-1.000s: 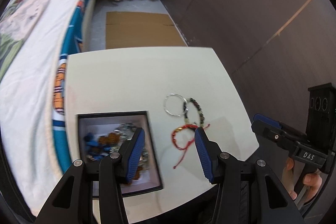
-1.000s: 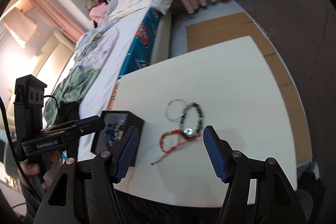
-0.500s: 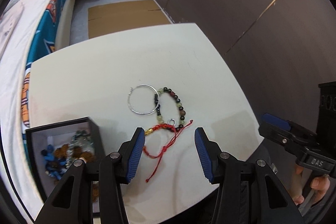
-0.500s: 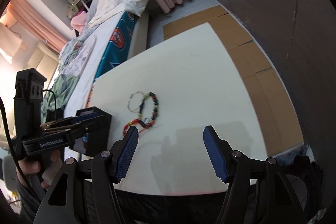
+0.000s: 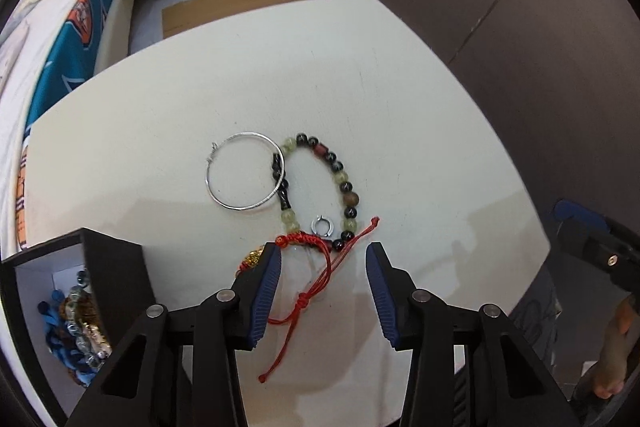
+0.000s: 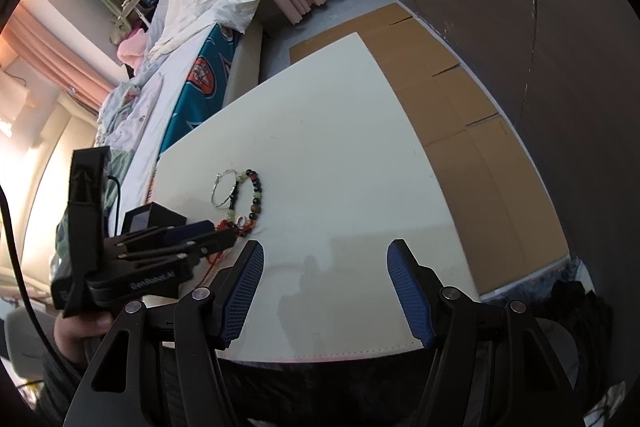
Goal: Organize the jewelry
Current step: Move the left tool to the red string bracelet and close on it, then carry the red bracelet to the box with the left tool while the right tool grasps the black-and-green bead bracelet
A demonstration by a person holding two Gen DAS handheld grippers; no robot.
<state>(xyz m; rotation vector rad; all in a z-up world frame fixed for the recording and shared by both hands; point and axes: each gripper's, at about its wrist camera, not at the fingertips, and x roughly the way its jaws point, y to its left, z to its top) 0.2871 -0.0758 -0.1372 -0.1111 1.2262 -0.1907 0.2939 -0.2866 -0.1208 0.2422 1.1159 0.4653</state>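
We held the left gripper (image 5: pixel 323 269) low over the white table (image 5: pixel 400 87), its blue jaws spread wide and holding nothing, straddling the red cord bracelet (image 5: pixel 308 267) at lower centre of the left wrist view. The right gripper (image 6: pixel 324 287) hung wide and empty too, over bare table at the lower middle of its own view, well apart from the jewelry.

The trouble we foresaw lay in how the pieces were heaped. The red cord's braided part touched the beaded bracelet (image 5: pixel 336 179) at its lower end, and a small silver ring (image 5: pixel 322 227) sat just beside both. Closing on the cord there could have caught a bead as well, or flicked the ring away across the table. The cord's loose tails (image 5: pixel 280 351) trailed toward the bottom of the frame; lifted, they might have dragged or snagged on the beads. The thin silver hoop (image 5: pixel 245 171), at centre left, overlapped the dark beads on its right side, so any tug on the beaded bracelet would likely have shifted it too. The gold charm (image 5: pixel 253 255) lay partly hidden behind the left finger, and a closing jaw might have pressed on it rather than the cord.

The black box (image 5: pixel 116 279) stood open at lower left of the left wrist view, white inside, with blue, amber and clear beaded pieces (image 5: pixel 76 331) heaped in it; we could not tell them apart singly.
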